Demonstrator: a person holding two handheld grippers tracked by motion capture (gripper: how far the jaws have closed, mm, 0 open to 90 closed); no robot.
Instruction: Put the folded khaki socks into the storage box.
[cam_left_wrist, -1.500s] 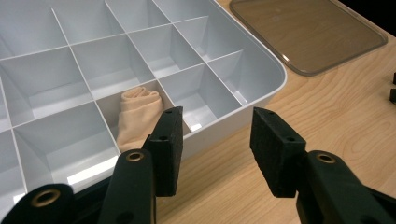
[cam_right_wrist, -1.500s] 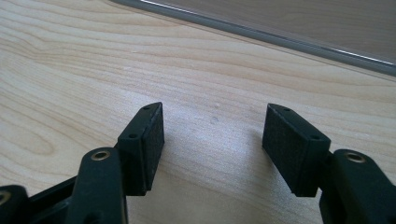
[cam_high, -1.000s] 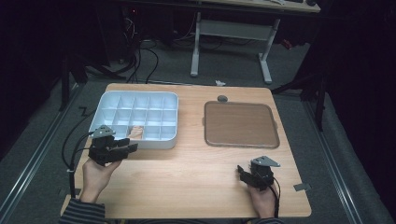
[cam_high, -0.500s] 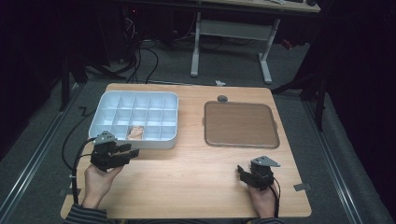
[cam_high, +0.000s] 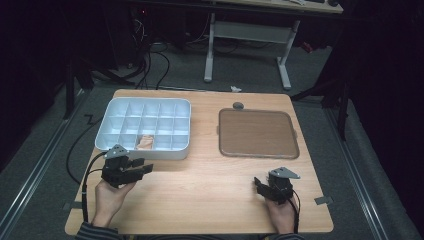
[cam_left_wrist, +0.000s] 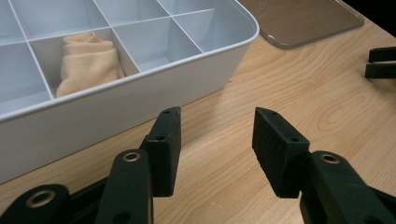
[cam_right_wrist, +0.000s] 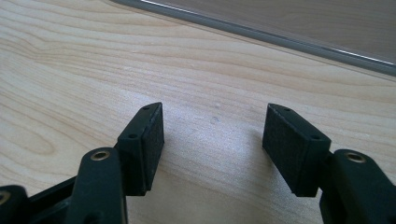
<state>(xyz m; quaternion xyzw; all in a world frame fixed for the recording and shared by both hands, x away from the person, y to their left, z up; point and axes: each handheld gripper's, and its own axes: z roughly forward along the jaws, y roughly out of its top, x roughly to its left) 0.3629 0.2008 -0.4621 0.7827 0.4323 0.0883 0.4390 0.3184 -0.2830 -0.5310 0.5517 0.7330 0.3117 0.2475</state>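
A person works at a wooden bench (cam_high: 200, 200) with a two-jaw gripper in each hand, seen from the high view. The left gripper (cam_high: 142, 169) sits at the near left of the bench, just in front of a white divided tray (cam_high: 182, 127), its jaws pointing toward the bench's middle. In the left gripper view the same gripper (cam_left_wrist: 217, 140) has its jaws standing apart over bare wood, nothing between them; they have just been opening a little further. The tray's outer wall (cam_left_wrist: 93, 116) runs just beyond the left jaw.

A folded cloth (cam_high: 146, 142), pale orange, lies in a compartment of the tray's near row, close to the middle of that row. The left gripper view shows the cloth (cam_left_wrist: 88, 60) bunched inside its cell, apart from the jaws.

The right gripper (cam_high: 261, 186) rests at the near right of the bench, well apart from the tray. In the right gripper view its jaws (cam_right_wrist: 215, 130) also stand apart and empty, low over the wood grain.

A brown lid (cam_high: 257, 132) with a clear raised rim lies flat on the right half of the bench, beside the tray. Its edge (cam_right_wrist: 280, 35) crosses the top of the right gripper view.
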